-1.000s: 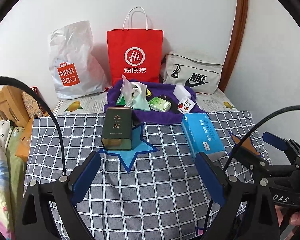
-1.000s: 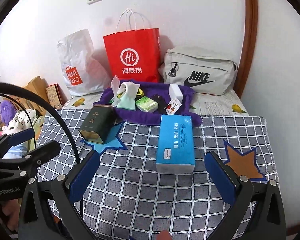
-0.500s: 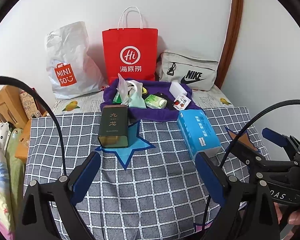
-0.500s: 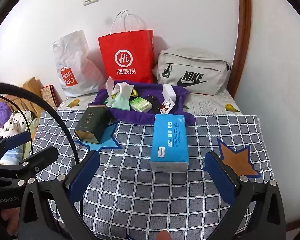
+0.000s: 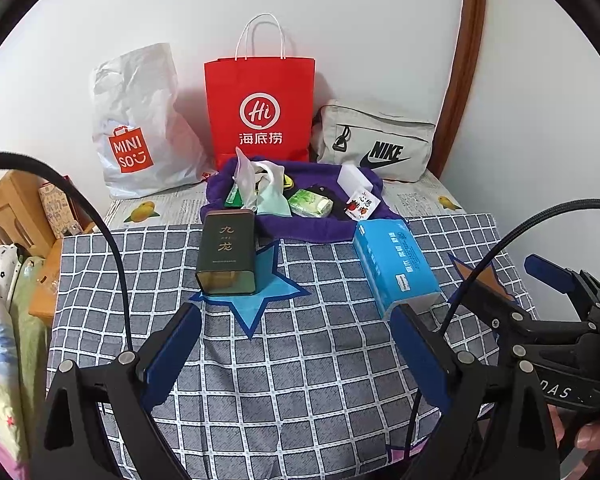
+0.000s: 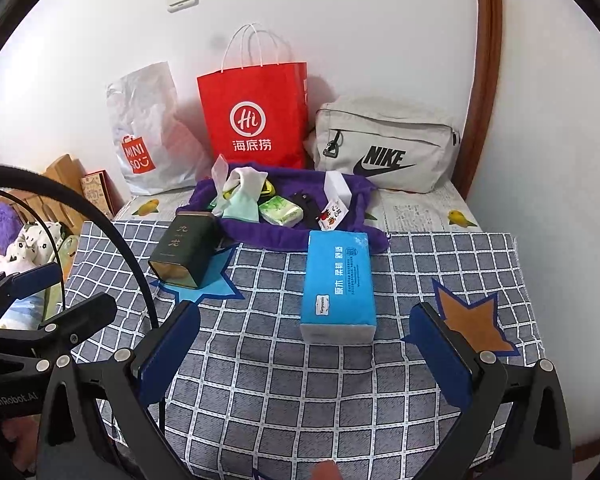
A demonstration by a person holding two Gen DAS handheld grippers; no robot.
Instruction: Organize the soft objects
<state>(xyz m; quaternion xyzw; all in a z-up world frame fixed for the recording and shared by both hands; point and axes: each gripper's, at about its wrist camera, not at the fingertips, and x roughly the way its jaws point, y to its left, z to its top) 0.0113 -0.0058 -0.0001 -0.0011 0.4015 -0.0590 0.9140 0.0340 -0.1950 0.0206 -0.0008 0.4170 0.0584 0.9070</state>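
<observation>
Both grippers have drawn back slightly from the checked cloth on the desk (jaws apart, empty); the tissue pack lies before white walls.

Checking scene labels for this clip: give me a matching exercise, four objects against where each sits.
Objects:
1. dark green tin
2. blue tissue pack
3. red paper bag
4. green tissue packet

Places:
A. on the purple cloth
B. on the blue star patch
C. upright against the wall
D. on the checked cloth, right of the tin

Pairs: 1-B, 2-D, 3-C, 4-A
</observation>
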